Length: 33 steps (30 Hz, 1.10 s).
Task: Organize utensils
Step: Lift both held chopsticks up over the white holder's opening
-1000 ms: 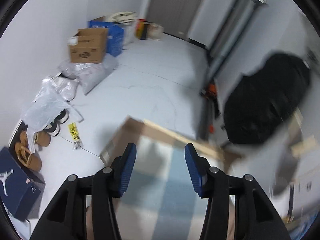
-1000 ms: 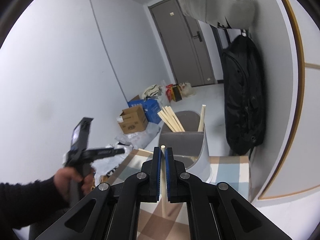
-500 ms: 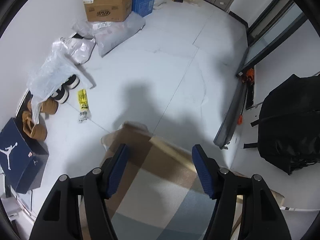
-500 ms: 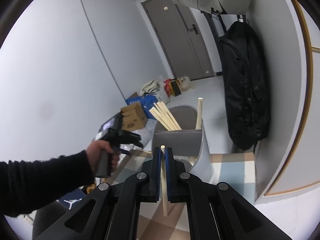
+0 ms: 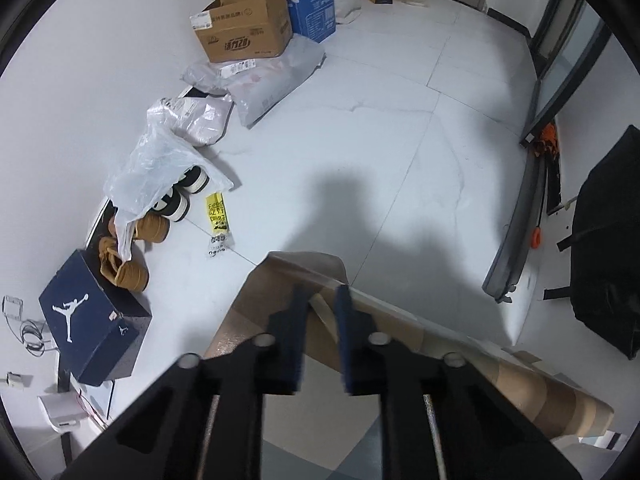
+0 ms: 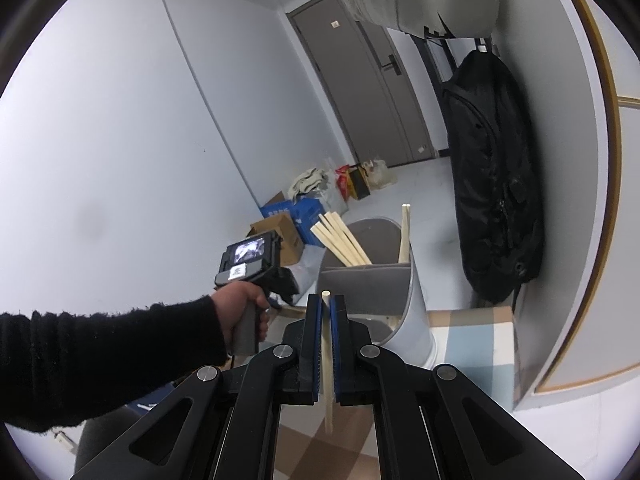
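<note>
In the right wrist view my right gripper (image 6: 326,304) is shut on one pale wooden chopstick (image 6: 327,376), held upright just in front of a grey utensil holder (image 6: 416,312). The holder stands on the checked tablecloth (image 6: 472,356) and holds several chopsticks (image 6: 344,240). The left gripper's body (image 6: 252,264) shows at the left, held in a hand. In the left wrist view my left gripper (image 5: 322,300) is empty, its blue pads a narrow gap apart, above the table's far corner (image 5: 304,268).
On the floor beyond the table lie a cardboard box (image 5: 244,32), plastic bags (image 5: 272,80), shoes (image 5: 176,200) and a dark shoebox (image 5: 92,320). A black bag (image 6: 492,168) hangs on the wall at the right, close to the holder.
My left gripper's fingers have closed from wide apart to a narrow gap, and it has tipped down toward the table corner. My right gripper still holds the chopstick, nearly still.
</note>
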Each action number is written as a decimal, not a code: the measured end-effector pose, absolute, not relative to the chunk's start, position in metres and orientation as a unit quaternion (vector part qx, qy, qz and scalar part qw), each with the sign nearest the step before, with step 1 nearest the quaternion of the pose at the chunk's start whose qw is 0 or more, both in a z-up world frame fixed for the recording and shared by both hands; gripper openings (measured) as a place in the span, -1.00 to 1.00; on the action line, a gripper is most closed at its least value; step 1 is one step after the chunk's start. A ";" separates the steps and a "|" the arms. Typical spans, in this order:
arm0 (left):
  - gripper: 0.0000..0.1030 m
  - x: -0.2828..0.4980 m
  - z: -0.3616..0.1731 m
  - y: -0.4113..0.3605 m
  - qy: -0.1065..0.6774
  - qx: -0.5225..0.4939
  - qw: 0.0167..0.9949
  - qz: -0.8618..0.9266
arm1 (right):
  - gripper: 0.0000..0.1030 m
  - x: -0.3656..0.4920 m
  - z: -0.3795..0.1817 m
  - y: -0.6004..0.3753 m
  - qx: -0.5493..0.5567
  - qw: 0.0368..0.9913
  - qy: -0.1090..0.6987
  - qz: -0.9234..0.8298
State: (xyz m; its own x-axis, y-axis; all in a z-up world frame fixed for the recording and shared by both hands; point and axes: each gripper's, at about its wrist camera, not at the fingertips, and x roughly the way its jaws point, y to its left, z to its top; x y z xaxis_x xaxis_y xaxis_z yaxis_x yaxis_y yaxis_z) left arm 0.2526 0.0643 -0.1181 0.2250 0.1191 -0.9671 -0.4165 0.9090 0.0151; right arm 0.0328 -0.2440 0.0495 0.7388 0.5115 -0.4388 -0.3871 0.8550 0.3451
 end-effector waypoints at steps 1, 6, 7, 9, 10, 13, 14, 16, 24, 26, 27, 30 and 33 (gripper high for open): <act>-0.92 0.250 -0.118 0.064 0.596 -0.120 0.776 0.170 | -0.93 0.032 0.050 -0.244 0.115 0.925 0.267 0.243; -0.94 0.235 -0.116 0.060 0.584 -0.114 0.789 0.151 | -0.93 0.030 0.051 -0.244 0.115 0.926 0.262 0.245; -0.94 0.228 -0.116 0.062 0.582 -0.118 0.792 0.142 | -0.93 0.030 0.051 -0.244 0.117 0.926 0.263 0.246; -0.95 0.222 -0.115 0.063 0.580 -0.122 0.795 0.129 | -0.93 0.029 0.052 -0.244 0.119 0.925 0.262 0.247; -0.95 0.215 -0.115 0.067 0.578 -0.133 0.796 0.119 | -0.93 0.029 0.053 -0.244 0.120 0.925 0.262 0.248; -0.95 0.202 -0.111 0.077 0.563 -0.168 0.803 0.105 | -0.93 0.027 0.054 -0.243 0.121 0.925 0.258 0.249; -0.95 0.200 -0.109 0.077 0.556 -0.174 0.806 0.102 | -0.93 0.026 0.054 -0.242 0.120 0.926 0.257 0.250; -0.95 0.192 -0.099 0.079 0.536 -0.188 0.818 0.087 | -0.93 0.024 0.055 -0.240 0.116 0.927 0.254 0.251; -0.95 0.148 -0.051 0.073 0.447 -0.220 0.867 0.017 | -0.93 0.019 0.055 -0.235 0.102 0.931 0.249 0.246; -0.96 0.135 -0.041 0.072 0.429 -0.228 0.874 -0.004 | -0.93 0.019 0.056 -0.235 0.102 0.933 0.247 0.242; -0.95 0.129 -0.035 0.072 0.421 -0.227 0.878 -0.012 | -0.93 0.020 0.057 -0.235 0.102 0.933 0.246 0.240; -0.96 0.113 -0.021 0.070 0.396 -0.225 0.890 -0.038 | -0.93 0.020 0.060 -0.233 0.099 0.936 0.242 0.236; -0.96 0.101 -0.010 0.069 0.379 -0.221 0.897 -0.060 | -0.93 0.017 0.065 -0.230 0.094 0.939 0.235 0.234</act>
